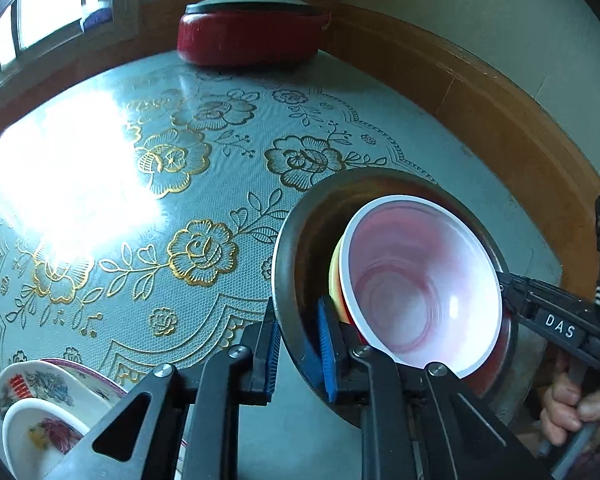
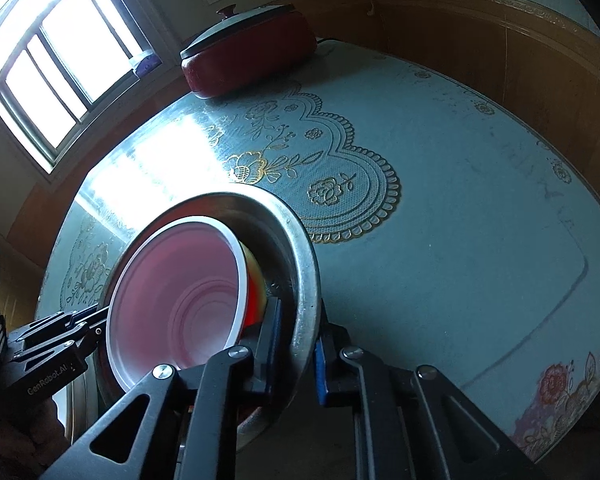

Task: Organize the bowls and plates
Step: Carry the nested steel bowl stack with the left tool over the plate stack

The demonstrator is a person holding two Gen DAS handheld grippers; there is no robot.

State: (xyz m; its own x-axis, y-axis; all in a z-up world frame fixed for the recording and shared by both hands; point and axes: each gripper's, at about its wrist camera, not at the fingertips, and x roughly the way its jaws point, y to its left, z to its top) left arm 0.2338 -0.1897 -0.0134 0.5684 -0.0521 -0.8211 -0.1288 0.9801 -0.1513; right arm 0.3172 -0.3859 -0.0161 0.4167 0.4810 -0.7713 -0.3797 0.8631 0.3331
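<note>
Cup (image 1: 416,288) inside metal bowl (image 1: 292,240); lidded pot (image 1: 252,32) far behind on table (image 1: 100,184).

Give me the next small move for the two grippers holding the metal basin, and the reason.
Probably lower it level onto bare tablecloth. The left gripper and right gripper each have their jaws clamped on opposite sides of the rim of the round steel basin, which looks tilted and partly raised, with a white-lined red plastic bowl loose inside. The patterned plates sit apart, front left.

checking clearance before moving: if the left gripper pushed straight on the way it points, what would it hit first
The left gripper is already clamped on the steel basin's rim; beyond that, probably the blue floral tablecloth, though depth is unclear.
</note>
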